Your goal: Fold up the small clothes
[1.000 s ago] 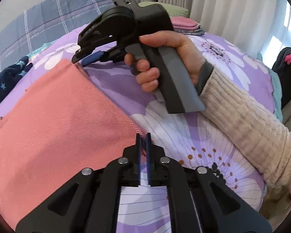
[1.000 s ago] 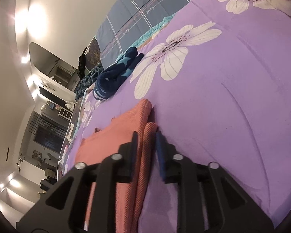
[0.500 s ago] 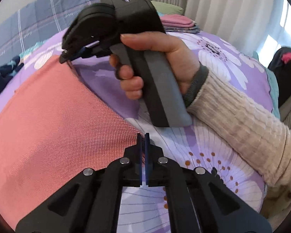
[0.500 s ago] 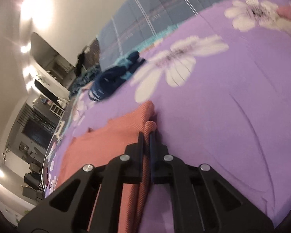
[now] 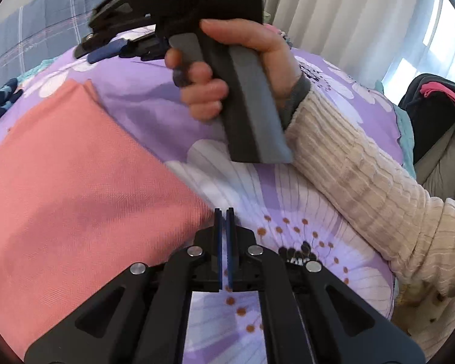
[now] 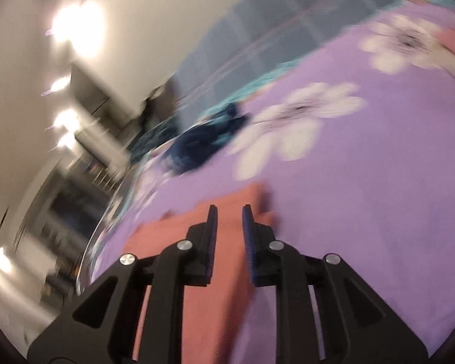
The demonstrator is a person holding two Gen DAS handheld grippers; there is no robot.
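A salmon-pink garment (image 5: 75,176) lies flat on the purple flowered bedspread (image 5: 288,212); it also shows in the right wrist view (image 6: 224,273). My left gripper (image 5: 224,215) is shut, its tips just past the garment's near right corner with nothing visible between them. My right gripper (image 5: 106,53), held in a hand, hovers above the garment's far right corner. In the right wrist view the right gripper (image 6: 230,212) is open, empty and above the cloth. That view is blurred.
A dark blue starred garment (image 6: 203,142) lies crumpled at the far left of the bed. A blue plaid blanket (image 5: 30,30) lies behind it. White curtains (image 5: 348,15) hang at the back right. A dark pile with a pink strap (image 5: 433,97) sits at the right.
My right gripper shut on the garment's far corner, then opened, let the cloth go and lifted away. My left gripper has come off the near corner, and the garment now lies flat.
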